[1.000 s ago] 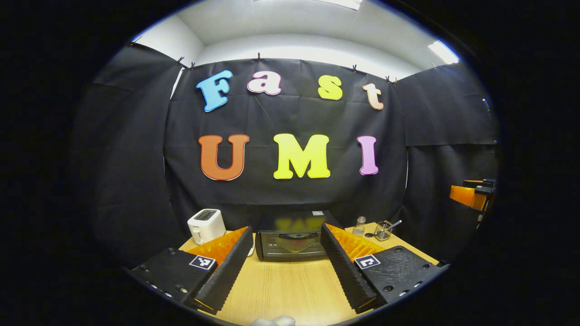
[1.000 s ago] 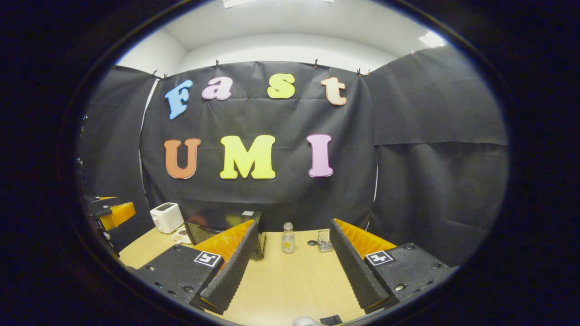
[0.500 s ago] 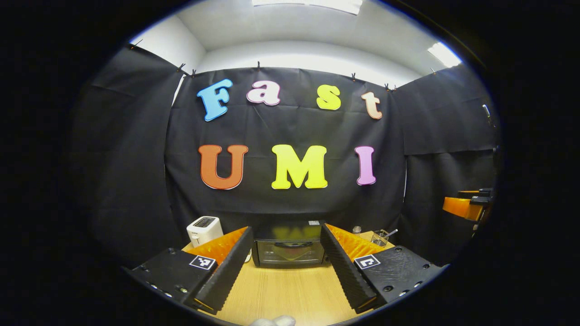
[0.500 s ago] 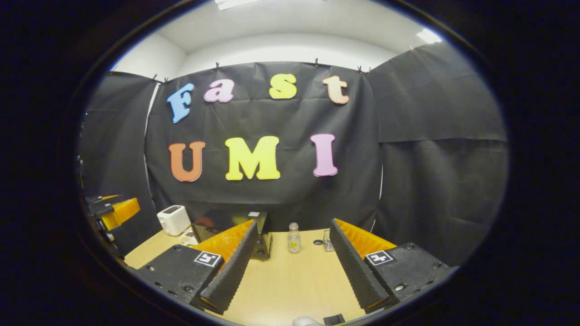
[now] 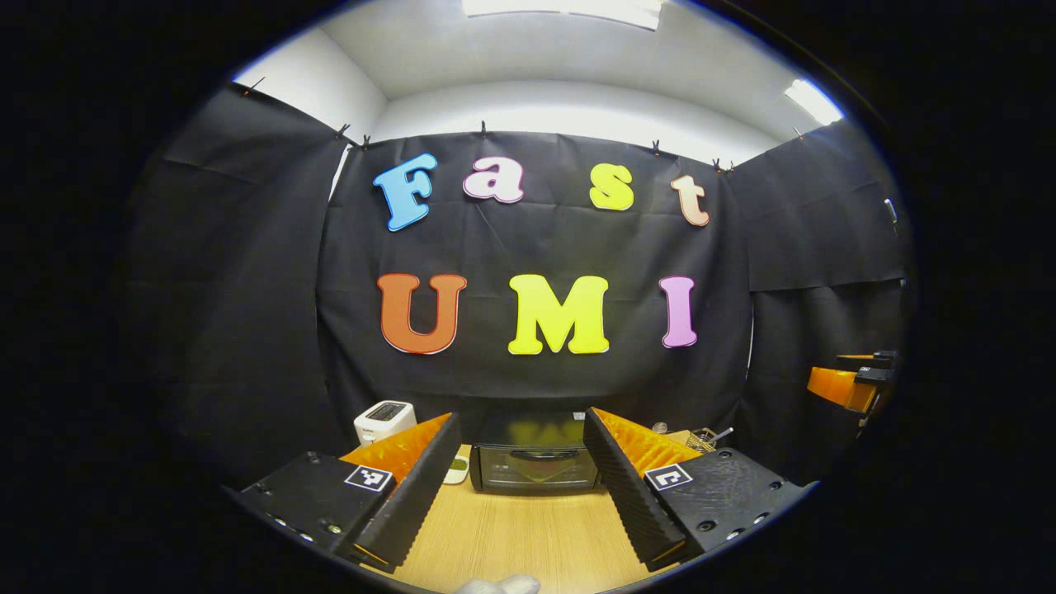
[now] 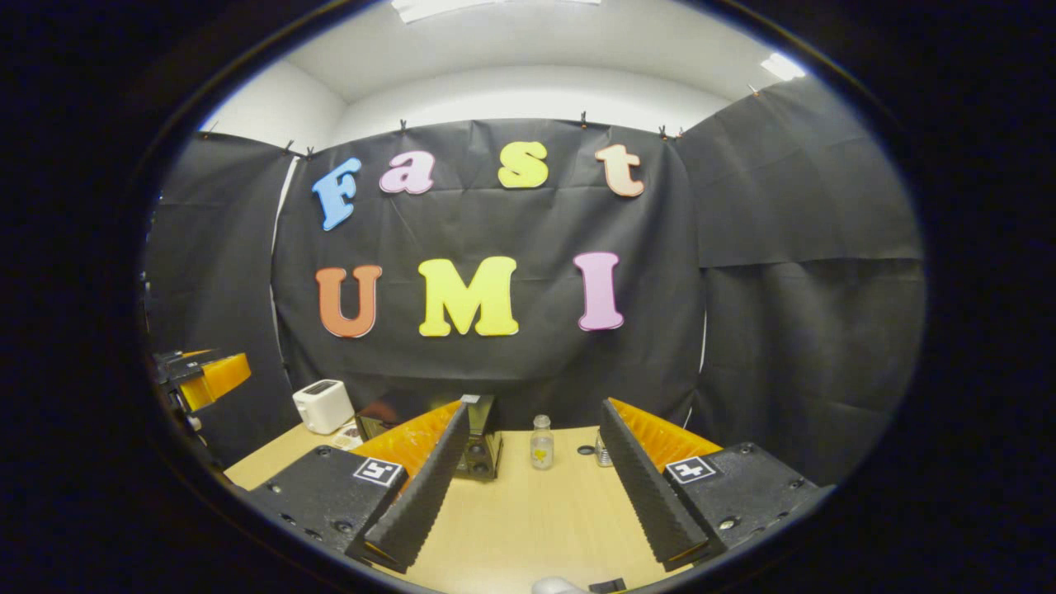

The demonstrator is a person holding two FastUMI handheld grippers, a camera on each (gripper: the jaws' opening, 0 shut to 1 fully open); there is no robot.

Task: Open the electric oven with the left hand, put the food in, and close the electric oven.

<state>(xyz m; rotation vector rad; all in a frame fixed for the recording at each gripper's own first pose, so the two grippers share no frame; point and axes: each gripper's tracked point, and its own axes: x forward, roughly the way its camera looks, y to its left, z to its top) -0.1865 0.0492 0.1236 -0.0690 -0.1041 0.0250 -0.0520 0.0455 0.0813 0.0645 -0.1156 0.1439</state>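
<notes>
Both jaws stand wide apart, holding nothing. On the pale wooden surface [image 5: 528, 536], the black glass-fronted electric oven [image 5: 535, 464] sits at the far edge, door shut, framed by the left gripper [image 5: 521, 483]. This fits before opening or after closing. The food can't be made out.

Black gripper bodies [image 5: 313, 499], square markers [image 5: 368, 478]

Both views low over table [image 5: 511, 536], facing oven [image 5: 536, 466] — well back
</notes>
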